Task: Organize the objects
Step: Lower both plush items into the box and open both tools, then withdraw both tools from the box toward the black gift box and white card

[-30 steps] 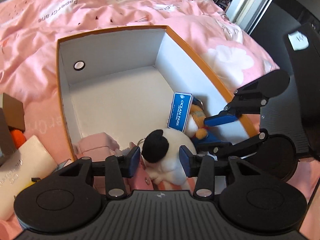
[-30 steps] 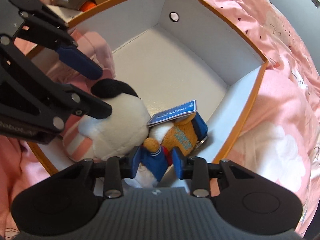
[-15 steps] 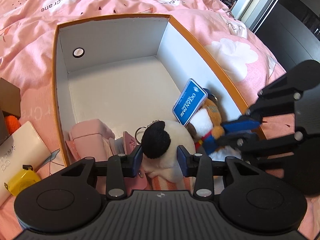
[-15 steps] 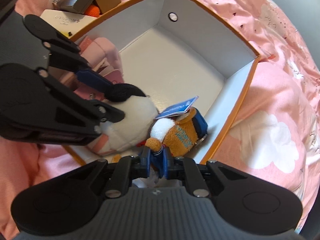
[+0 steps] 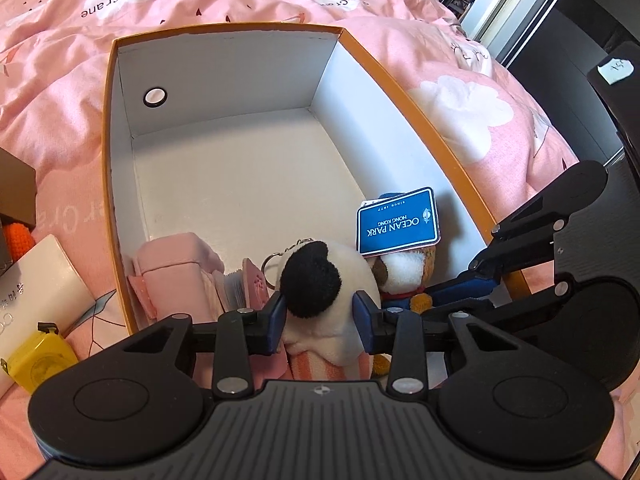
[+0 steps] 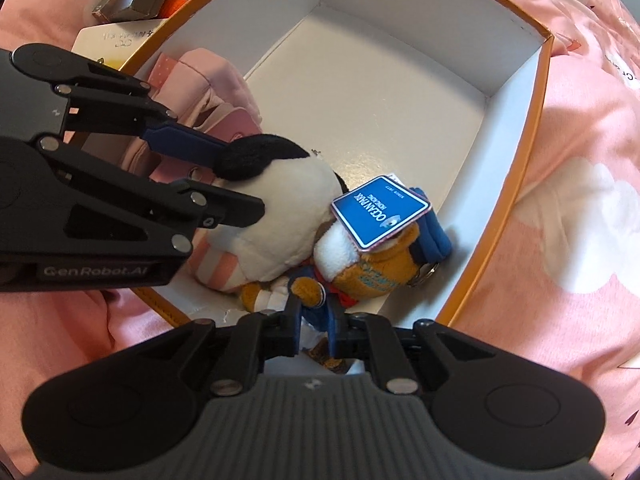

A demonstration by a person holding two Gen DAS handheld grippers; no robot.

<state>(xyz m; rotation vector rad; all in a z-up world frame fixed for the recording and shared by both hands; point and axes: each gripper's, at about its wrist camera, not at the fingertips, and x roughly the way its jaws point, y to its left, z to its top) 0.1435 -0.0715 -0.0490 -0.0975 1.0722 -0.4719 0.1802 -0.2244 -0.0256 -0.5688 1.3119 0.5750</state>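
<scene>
In the left wrist view, left gripper clamped on the white plush, blue pads pressing its sides just under the black ear. Plush lying in the near end of the orange box, long axis running from the camera into the box, striped pink part nearest the lens. Just right of it, touching, the bear with a blue tag reading "OCEAN PARK HONG KONG", "SINCE 1977", upside down from here. Left of the plush, a pink pouch and a keyring. Right gripper reaching in from the right, fingers closed on the bear's lower part. Outside the box on the pink duvet, printed "Papercrane": a yellow tape measure and a white card box with writing too small to read

In the right wrist view, right gripper pinching the bear's blue leg, jaws nearly together. Bear lying along the box's right wall, head away from the camera, tag tilted over its face, same words legible. Left gripper entering from the left, marked "GenRobot.AI", one finger above and one below the white plush. Pink pouch behind
</scene>
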